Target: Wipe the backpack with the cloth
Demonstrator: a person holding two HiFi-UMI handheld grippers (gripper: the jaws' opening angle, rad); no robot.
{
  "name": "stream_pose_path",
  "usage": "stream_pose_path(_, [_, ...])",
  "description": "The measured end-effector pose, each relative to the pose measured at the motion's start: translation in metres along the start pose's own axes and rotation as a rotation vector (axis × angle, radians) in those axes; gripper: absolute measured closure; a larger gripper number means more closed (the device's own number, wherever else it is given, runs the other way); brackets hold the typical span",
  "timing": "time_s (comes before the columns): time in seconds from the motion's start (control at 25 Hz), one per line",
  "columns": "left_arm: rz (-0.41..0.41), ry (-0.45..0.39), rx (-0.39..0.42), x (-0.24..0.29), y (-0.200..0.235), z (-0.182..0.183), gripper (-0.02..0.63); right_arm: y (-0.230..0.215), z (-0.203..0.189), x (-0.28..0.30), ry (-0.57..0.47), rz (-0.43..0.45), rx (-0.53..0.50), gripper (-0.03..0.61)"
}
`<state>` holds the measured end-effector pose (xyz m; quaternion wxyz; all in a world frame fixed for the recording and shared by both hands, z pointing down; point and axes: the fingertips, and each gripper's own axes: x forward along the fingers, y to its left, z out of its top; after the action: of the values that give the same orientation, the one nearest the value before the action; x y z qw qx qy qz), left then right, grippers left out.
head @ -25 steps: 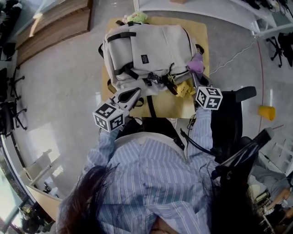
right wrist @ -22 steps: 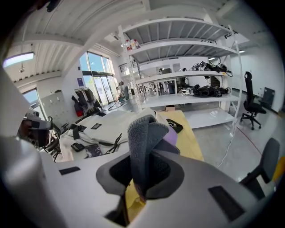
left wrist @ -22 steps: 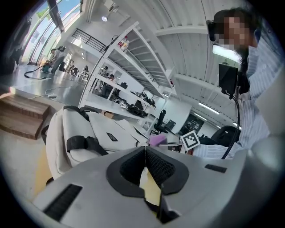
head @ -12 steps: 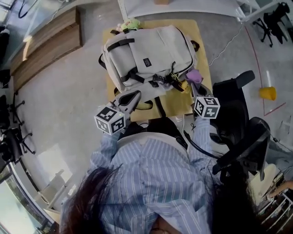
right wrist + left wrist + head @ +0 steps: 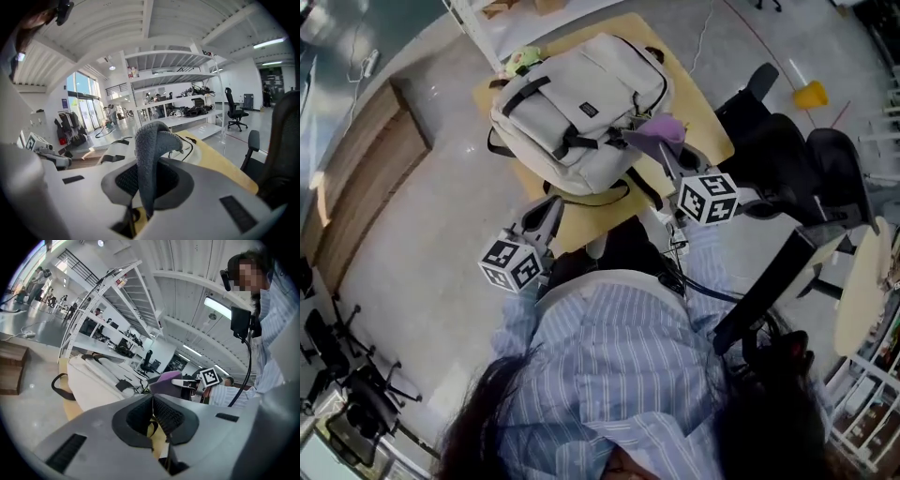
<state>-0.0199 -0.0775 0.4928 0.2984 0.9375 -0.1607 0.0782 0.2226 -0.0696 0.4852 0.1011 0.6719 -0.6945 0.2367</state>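
A pale wooden table (image 5: 703, 131) stands on a grey floor, seen from above the shoulders of a person in a blue striped shirt. A large light grey fabric backpack with black straps (image 5: 581, 103) lies flat on the table and covers most of it. A black office chair (image 5: 778, 159) stands just beside the table on the right.

The left gripper (image 5: 549, 210) hovers at the near edge of the table, beside the backpack's near corner. Its jaws are pressed together with nothing between them. The right gripper (image 5: 668, 159) reaches in over the backpack's right side. Its jaws are clamped on a small purple fleecy cloth (image 5: 657, 129), which stands up in a fold above them (image 5: 150, 150).

The cloth sits at the backpack's right edge, and no view shows whether it touches the fabric. The cloth is in hand and at the bag. No wiped area can be told apart, so the wiping itself looks almost wholly ahead.
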Motion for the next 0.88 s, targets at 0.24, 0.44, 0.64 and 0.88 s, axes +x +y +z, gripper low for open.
stream_pose_path(0.24, [-0.082,0.078,-0.009,-0.037,0.006,-0.037,0.607,0.083,-0.052,-0.042,0.057,0.014,0.005,0.537])
stream_pose_path(0.44, [-0.089,0.091,-0.051,-0.050,0.012,-0.058,0.607,0.103,-0.093,-0.075,0.096,-0.026,0.049,0.537])
stream_pose_path(0.64, [-0.146,0.115,-0.023,-0.046,-0.006,-0.058,0.607,0.108,-0.104,-0.108,0.079,-0.075,0.082,0.537])
stream_pose_path(0.88, [-0.212,0.142,0.044,-0.026,-0.040,-0.059,0.607,0.107,-0.124,-0.146,0.069,-0.096,0.103,0.537])
